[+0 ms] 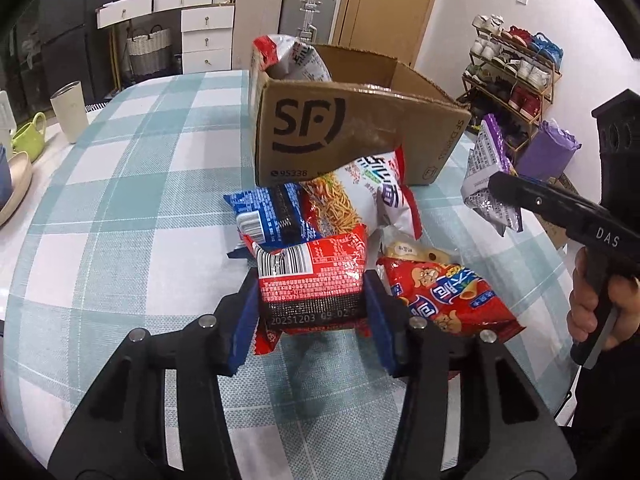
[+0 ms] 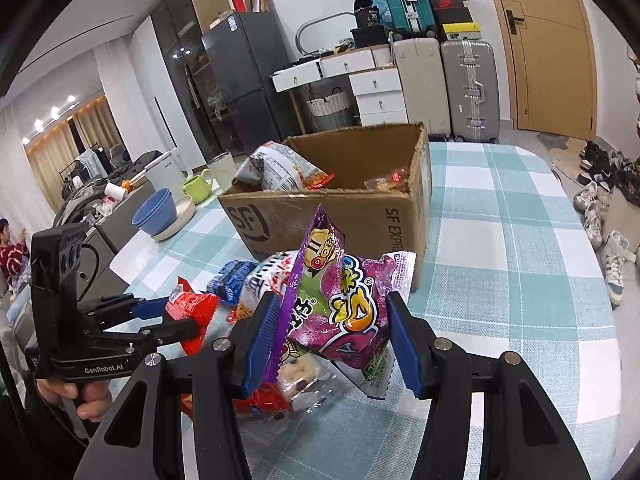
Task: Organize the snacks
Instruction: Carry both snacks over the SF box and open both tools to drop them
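Note:
An open SF cardboard box (image 1: 344, 132) stands on the checked table, also in the right wrist view (image 2: 332, 216), with snack packets inside (image 2: 280, 170). My left gripper (image 1: 310, 312) is shut on a red snack packet (image 1: 312, 276), held above the table in front of the box. My right gripper (image 2: 332, 336) is shut on a purple snack packet (image 2: 344, 304); it shows at the right of the left wrist view (image 1: 490, 176). A pile of packets lies before the box: a blue one (image 1: 268, 216), a white-and-red noodle one (image 1: 360, 196), a red one (image 1: 448, 300).
A white cup (image 1: 70, 110), a green mug (image 1: 30, 136) and blue bowls (image 2: 156, 208) stand at the table's left edge. A shoe rack (image 1: 516, 68) stands beyond the right edge. Suitcases and drawers are behind the table.

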